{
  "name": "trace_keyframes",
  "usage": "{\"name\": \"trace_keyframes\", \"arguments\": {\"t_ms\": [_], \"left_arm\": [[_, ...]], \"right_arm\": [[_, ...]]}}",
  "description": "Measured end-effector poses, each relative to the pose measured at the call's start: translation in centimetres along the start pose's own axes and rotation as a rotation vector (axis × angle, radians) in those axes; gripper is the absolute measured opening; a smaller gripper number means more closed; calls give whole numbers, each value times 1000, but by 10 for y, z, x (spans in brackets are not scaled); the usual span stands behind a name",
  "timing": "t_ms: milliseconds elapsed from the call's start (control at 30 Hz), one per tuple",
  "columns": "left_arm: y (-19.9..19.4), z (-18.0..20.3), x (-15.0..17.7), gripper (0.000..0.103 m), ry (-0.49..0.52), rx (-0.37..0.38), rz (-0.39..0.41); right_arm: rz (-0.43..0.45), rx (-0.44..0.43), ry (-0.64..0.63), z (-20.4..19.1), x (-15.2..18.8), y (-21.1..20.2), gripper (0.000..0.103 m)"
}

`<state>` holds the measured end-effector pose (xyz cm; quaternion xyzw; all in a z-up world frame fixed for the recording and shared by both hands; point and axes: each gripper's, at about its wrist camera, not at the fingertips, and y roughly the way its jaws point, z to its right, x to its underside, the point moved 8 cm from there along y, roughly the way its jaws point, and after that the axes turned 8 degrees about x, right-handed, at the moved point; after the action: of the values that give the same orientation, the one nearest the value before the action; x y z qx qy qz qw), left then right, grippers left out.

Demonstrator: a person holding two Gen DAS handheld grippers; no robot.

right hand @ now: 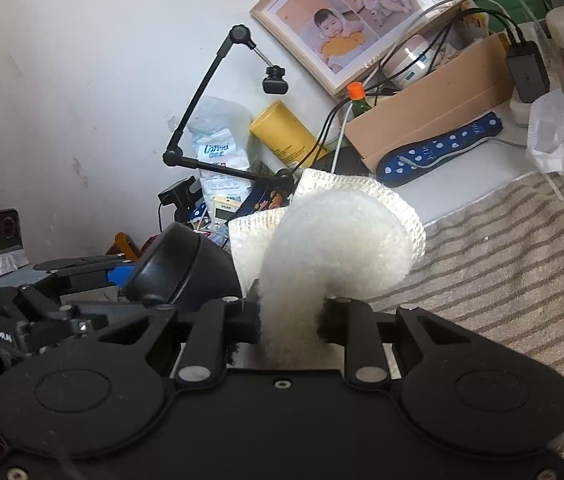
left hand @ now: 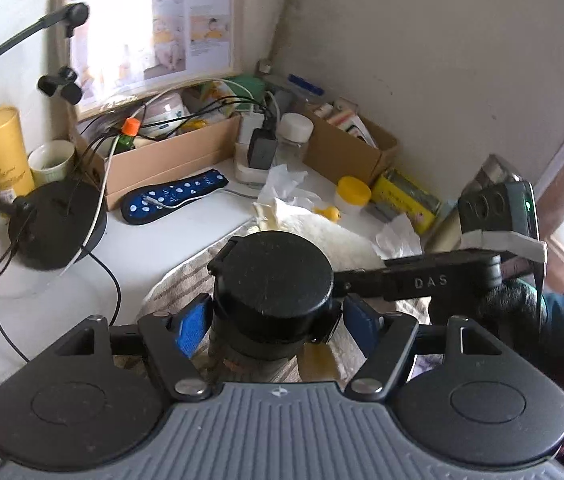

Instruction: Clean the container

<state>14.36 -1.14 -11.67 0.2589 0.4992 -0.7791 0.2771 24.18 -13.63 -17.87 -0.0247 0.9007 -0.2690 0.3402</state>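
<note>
Container, rigid and slick-lidded at frame centre, sits clamped below its cap in the left gripper, while the right gripper pinches a soft white cloth.

My left gripper has its 2 blue-padded fingers clamped on a dark container, just below its black lid. The container stands upright in my hold, over a striped towel and a fluffy white cloth. My right gripper reaches in from the right, 1 black bar (lettered "DAS") touching the lid's side. Beyond lie crumpled tissue, a yellow-capped jar and a blue dotted pouch on the white table. A cardboard box of cables sits beneath a framed picture. A black lamp base stands left.
</note>
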Motion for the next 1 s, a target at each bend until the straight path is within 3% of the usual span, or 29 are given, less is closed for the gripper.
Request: {"name": "trace_keyframes", "arguments": {"t_ms": [167,367,500,667,767,1000], "left_arm": [[-3,4,5,71,102,32,-13],[-5,12,14,71,188,76,-9],[-7,14,18,71,223,92,2],[-8,19,24,71,287,87,-9],[-10,17,24,71,275,75,-13],[-12,14,24,71,253,33,-21]], "right_arm": [[-21,-49,-5,-4,-2,-8,22],[24,-265,86,-19,-28,-42,21],[32,-343,136,-25,-35,-44,21],[-40,-293,181,-13,-17,-17,21],[-45,-301,228,-6,-11,-9,21],[-107,-230,233,8,2,13,21]]}}
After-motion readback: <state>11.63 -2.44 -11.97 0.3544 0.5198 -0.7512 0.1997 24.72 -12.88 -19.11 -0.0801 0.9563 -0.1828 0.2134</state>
